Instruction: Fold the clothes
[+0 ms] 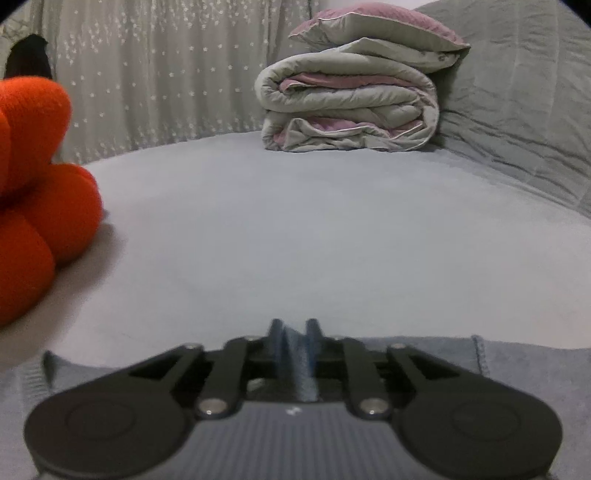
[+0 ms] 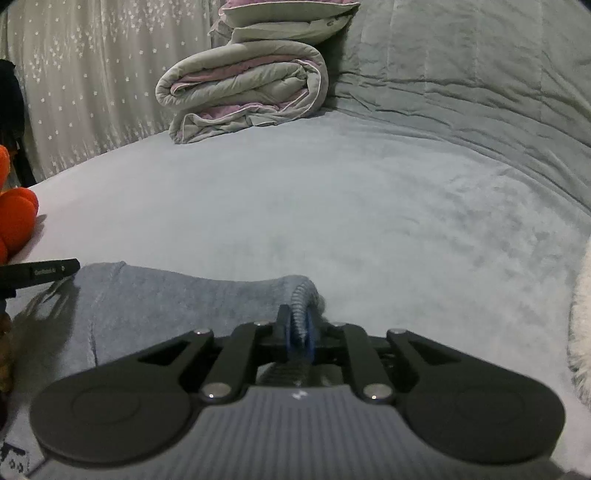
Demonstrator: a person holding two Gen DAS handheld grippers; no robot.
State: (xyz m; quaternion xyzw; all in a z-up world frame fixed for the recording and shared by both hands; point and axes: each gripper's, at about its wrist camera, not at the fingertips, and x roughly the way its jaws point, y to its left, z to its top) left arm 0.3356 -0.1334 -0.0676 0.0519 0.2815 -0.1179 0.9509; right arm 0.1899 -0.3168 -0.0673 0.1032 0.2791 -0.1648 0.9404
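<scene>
A light blue knit garment (image 2: 166, 310) lies on the pale bed sheet (image 2: 332, 206) close in front of me. My right gripper (image 2: 298, 317) is shut on a ribbed edge of the garment, which bunches up between the fingers. My left gripper (image 1: 294, 332) is shut on another fold of the same garment (image 1: 517, 365), low over the sheet (image 1: 295, 229). The left gripper's finger (image 2: 48, 272) shows at the left edge of the right wrist view, over the garment's far corner.
A folded grey and pink quilt (image 1: 347, 110) with a pillow (image 1: 373, 26) on top lies at the back, also in the right wrist view (image 2: 243, 92). An orange plush toy (image 1: 33, 184) lies at the left. Something white and fluffy (image 2: 581, 325) is at the right edge.
</scene>
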